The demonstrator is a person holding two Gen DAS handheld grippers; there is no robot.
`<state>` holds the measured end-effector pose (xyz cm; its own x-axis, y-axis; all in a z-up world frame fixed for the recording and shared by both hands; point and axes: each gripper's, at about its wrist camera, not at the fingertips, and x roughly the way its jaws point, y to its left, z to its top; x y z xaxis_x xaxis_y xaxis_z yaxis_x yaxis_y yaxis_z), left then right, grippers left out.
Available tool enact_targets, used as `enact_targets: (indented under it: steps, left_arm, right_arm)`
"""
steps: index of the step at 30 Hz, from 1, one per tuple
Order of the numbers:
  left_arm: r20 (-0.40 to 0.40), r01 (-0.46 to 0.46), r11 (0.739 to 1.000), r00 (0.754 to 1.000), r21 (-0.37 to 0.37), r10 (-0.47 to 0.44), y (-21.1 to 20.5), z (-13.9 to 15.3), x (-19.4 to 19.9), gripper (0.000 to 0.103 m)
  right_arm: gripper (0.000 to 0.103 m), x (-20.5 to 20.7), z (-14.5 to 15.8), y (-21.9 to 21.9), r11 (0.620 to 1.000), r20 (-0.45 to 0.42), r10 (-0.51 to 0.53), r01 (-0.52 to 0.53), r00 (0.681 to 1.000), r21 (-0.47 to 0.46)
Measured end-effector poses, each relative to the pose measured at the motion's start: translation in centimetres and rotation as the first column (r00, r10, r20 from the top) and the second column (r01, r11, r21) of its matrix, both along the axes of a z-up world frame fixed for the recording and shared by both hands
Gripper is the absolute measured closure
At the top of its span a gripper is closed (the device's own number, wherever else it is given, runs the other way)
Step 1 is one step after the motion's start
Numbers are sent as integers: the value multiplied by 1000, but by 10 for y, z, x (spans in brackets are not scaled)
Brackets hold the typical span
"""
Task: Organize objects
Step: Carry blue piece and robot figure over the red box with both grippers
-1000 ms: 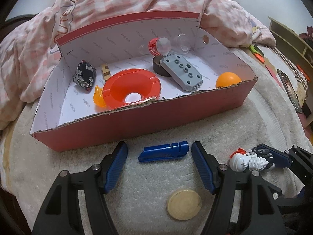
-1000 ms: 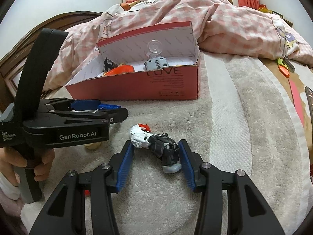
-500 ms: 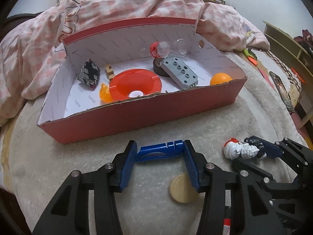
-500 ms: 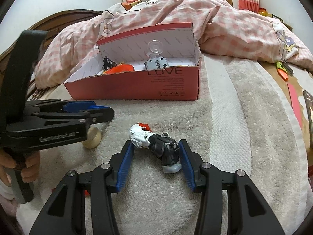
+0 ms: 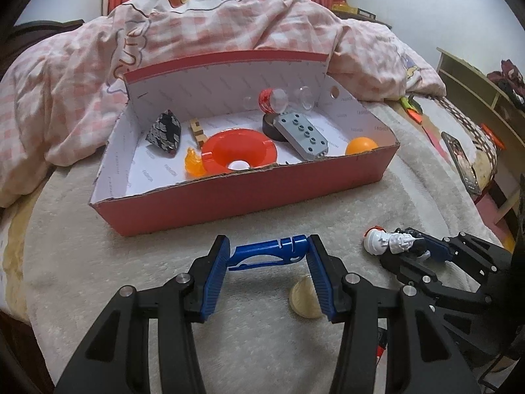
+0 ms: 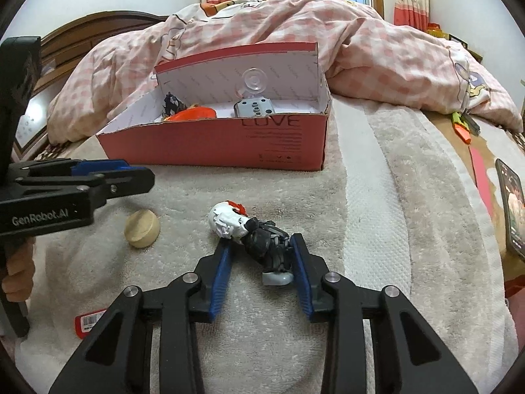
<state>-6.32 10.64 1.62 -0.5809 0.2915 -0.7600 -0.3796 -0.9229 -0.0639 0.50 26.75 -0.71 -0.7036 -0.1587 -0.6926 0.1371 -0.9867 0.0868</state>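
Note:
A red cardboard box [image 5: 246, 193] stands open on the towel, holding an orange dish, a grey block, an orange ball and other small items. My left gripper [image 5: 267, 250] is shut on a blue plastic piece [image 5: 269, 252], held just above the towel in front of the box. The right wrist view shows that gripper [image 6: 144, 180] side-on at the left. A black-and-white toy figure [image 6: 259, 239] lies on the towel between the fingers of my right gripper [image 6: 261, 251]. Its jaws are closing; the right pad touches the figure's legs, and a small gap shows at the left pad.
A round wooden disc [image 5: 303, 302] lies on the towel under the left gripper. A small red item with a barcode [image 6: 90, 321] lies at the near left. A phone [image 6: 512, 207] rests at the bed's right edge. A pink checked quilt [image 5: 229, 23] is heaped behind the box.
The left jaws closed on the blue piece and lifted it slightly off the towel. The right jaws narrowed around the toy figure, which has not moved.

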Motion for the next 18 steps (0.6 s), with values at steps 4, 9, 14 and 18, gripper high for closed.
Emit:
enact_targets:
  steps: [4,9,14,18]
  left_arm:
    - [-10,-7,1000,1000,10,7,-6,5,3,55]
    - [-22,-17,1000,1000,25,18,-13,13,4,55]
    - [-46,-18,999,999,34,19,-16,24,6,55]
    - [-72,-21,999,997,35,23,-17,34,5,55]
  right_arm:
    - [67,1,4,2,999,8,-1,1,1000,-43]
    - [67,6,16,1,997,-3,12,-12,1000,-81]
    - [67,9,32,0,992,-28,29,-32,999,-119]
    - [67,8,43,-3,991,-46,45,-50,998,-123]
